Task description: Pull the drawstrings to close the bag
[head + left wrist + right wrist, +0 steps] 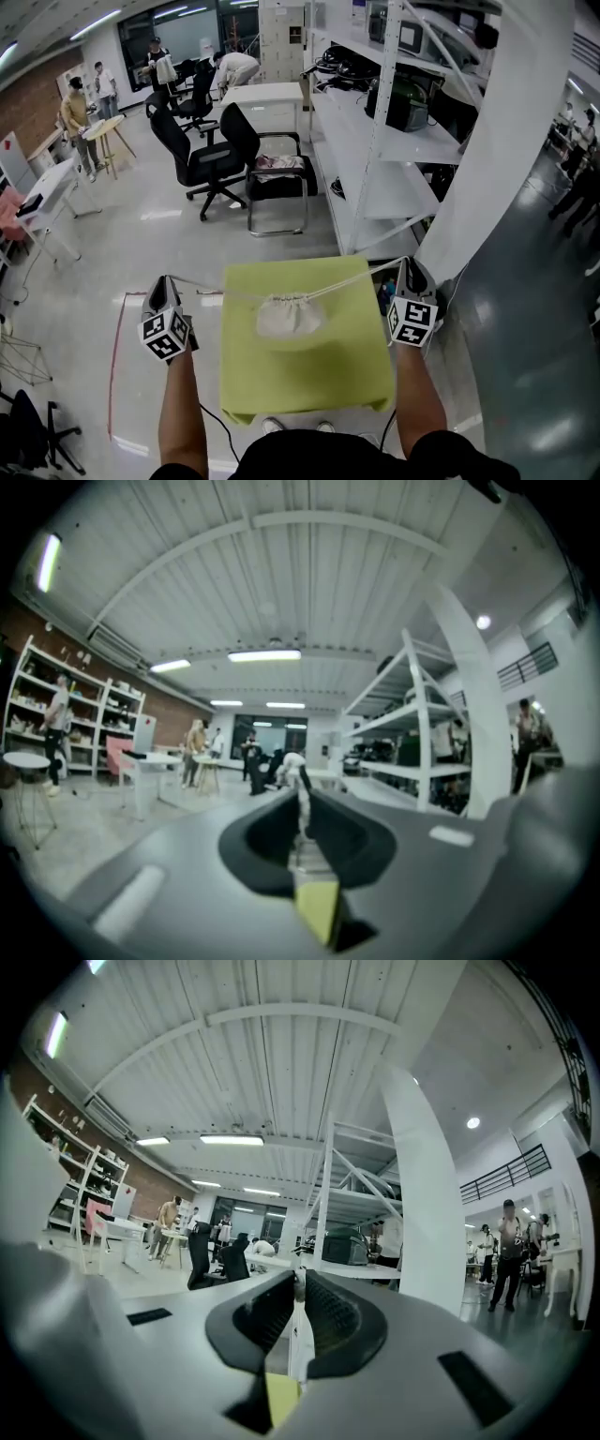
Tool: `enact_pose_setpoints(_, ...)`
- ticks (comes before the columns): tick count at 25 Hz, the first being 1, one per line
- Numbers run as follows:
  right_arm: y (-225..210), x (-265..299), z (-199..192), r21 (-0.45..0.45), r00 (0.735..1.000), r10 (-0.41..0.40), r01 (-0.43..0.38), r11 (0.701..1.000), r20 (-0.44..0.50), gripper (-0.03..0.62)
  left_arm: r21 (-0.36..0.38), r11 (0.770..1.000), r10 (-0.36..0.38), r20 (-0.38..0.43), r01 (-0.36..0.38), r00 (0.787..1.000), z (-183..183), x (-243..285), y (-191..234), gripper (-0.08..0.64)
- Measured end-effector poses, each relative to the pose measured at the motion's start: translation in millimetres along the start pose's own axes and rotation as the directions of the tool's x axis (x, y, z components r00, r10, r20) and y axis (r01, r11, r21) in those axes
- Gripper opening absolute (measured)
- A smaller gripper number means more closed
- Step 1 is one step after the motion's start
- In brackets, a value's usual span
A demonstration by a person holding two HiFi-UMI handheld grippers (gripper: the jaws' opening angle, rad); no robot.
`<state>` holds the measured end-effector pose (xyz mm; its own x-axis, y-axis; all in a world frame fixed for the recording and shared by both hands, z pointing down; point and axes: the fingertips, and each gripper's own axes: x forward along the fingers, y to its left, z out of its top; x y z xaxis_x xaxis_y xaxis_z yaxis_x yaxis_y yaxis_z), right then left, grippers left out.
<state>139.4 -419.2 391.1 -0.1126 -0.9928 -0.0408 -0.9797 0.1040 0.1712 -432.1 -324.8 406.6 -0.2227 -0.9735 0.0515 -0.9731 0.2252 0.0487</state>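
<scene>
A small white drawstring bag lies gathered at its mouth on the yellow-green table. Its white cords run taut to both sides: the left cord to my left gripper, the right cord to my right gripper. Both grippers are held beyond the table's side edges and point away from me. In the left gripper view the jaws are shut on the white cord. The right gripper view shows the same: the jaws pinch the cord.
White shelving and a white pillar stand close behind the table on the right. Black office chairs are further back at the middle. A red tape line marks the floor at the left. People stand far off.
</scene>
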Motion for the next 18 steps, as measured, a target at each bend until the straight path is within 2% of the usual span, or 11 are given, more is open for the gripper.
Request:
enact_pose_setpoints(7,37.8,41.6,11.7,-0.036,0.999,0.036,-0.035,0.999,0.02,0.037,0.062,0.996,-0.063,0.017,0.061,0.998,11.3,58.4,-44.8,0.04)
enact_pose_setpoints(13,59.1,72.9,52.5,-0.074,0.995,0.047,-0.04,0.996,0.088,0.037,0.085,0.992,-0.104,0.076,0.097,0.992,48.1,94.0,-79.4,0.04)
enact_pose_setpoints(15,66.3,74.9,57.9,-0.081,0.993,0.06,-0.051,0.995,0.1,0.036,0.086,0.99,-0.116,0.076,0.11,0.99,47.0,94.3,-85.8,0.04)
enact_pose_setpoints(18,79.9,67.9,42.5,-0.094,0.993,0.093,-0.086,0.992,0.072,0.037,0.079,0.989,-0.13,0.038,0.127,0.991,22.3,84.9,-90.7,0.04)
